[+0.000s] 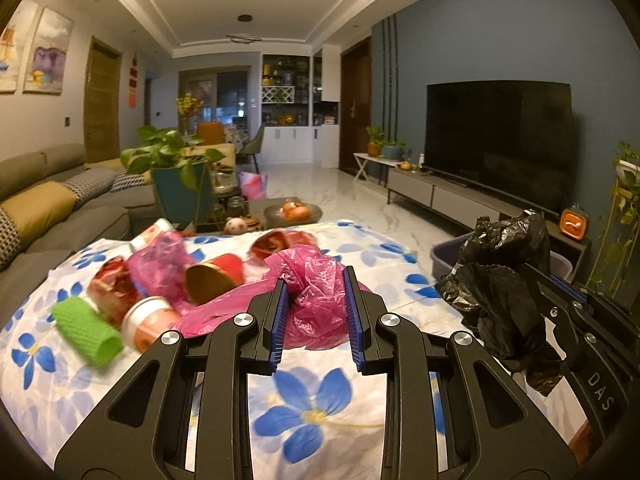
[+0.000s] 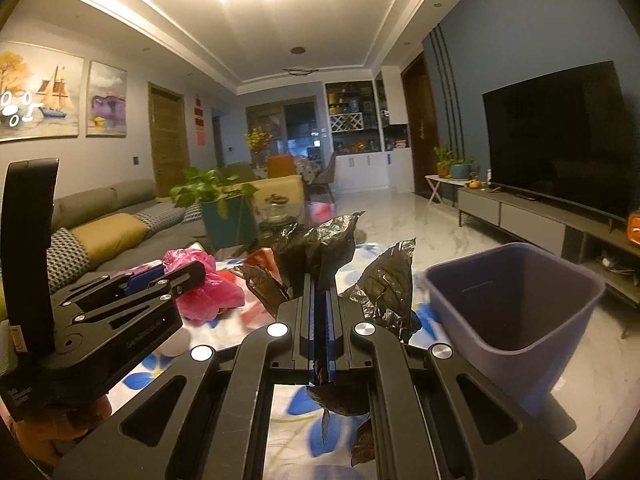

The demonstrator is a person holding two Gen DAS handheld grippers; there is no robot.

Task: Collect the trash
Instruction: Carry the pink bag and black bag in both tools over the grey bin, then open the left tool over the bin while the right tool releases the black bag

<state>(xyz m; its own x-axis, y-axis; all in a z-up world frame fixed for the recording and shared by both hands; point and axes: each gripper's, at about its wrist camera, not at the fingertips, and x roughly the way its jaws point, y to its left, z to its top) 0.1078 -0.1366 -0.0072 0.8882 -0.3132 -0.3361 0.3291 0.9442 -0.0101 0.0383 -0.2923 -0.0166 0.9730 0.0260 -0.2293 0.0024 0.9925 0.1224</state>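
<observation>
Only the right view shows the purple bin's [image 2: 520, 312] inside.

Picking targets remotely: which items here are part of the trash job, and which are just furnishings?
Job:
pink plastic bag
black bag, clamped in right gripper
left gripper
purple bin
green roll
cups

Lying about:
potted plant
TV
sofa

Left wrist view: low, close over the floral tabletop [image 1: 320, 400], facing the far room. Right wrist view: alongside, same heading; both share the pink bag [image 1: 316, 280] [image 2: 208, 292].
</observation>
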